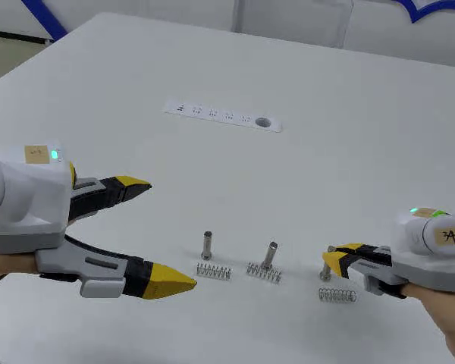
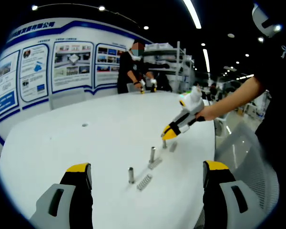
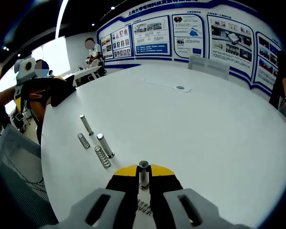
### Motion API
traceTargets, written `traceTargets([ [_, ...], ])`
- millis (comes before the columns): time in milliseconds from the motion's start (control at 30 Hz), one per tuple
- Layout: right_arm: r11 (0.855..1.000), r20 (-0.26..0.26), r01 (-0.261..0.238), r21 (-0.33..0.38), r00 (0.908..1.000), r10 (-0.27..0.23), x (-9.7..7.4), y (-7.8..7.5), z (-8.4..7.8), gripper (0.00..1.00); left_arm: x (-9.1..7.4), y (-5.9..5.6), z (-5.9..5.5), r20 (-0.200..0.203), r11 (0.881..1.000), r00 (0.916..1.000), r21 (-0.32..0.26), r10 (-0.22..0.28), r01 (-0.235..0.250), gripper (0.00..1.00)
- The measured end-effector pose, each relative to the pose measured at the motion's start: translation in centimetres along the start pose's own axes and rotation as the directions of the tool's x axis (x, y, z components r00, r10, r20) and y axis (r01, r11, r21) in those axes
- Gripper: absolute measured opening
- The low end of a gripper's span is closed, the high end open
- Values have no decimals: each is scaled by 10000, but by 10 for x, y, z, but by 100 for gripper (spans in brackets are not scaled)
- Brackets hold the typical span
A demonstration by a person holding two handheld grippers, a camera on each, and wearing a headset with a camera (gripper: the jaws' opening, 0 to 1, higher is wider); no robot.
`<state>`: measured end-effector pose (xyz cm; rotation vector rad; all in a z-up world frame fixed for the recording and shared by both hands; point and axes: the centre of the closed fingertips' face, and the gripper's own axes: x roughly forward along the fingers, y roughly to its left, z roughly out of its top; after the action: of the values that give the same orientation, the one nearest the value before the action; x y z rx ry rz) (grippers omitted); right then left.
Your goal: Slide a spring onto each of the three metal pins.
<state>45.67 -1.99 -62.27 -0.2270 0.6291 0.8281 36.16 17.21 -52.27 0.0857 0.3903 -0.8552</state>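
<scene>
The left gripper (image 1: 155, 233) hovers wide open above the white surface (image 1: 303, 174) and holds nothing. Right of it stand the left pin (image 1: 207, 244) and the middle pin (image 1: 271, 255), each with a spring (image 1: 213, 271) lying just beside its foot. The right gripper (image 1: 335, 259) is closed around the right pin (image 3: 143, 165). The right gripper view shows this grip clearly, while in the head view the tips partly hide that pin.

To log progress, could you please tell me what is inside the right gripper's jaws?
A bare upright metal pin stands between the right gripper's yellow tips. A spring lies below, partly covered by the jaws; whether they clamp the pin is unclear.
</scene>
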Motion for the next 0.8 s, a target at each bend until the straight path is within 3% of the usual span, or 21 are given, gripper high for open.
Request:
traceTargets([
  [300,9989,495,25,-470,9988,-2,-4,1,0,9,-1,-2,-1,-102,10000,9999,-10,-11,11,99],
  [567,9988,485,-74,-487,9988,97,-6,-1,-1,9,4,-4,5,-35,9999,9999,74,-113,113,99],
  [800,9991,471,-45,-425,9989,65,-8,-1,-3,10,8,-7,4,-140,9998,9997,120,-176,177,99],
])
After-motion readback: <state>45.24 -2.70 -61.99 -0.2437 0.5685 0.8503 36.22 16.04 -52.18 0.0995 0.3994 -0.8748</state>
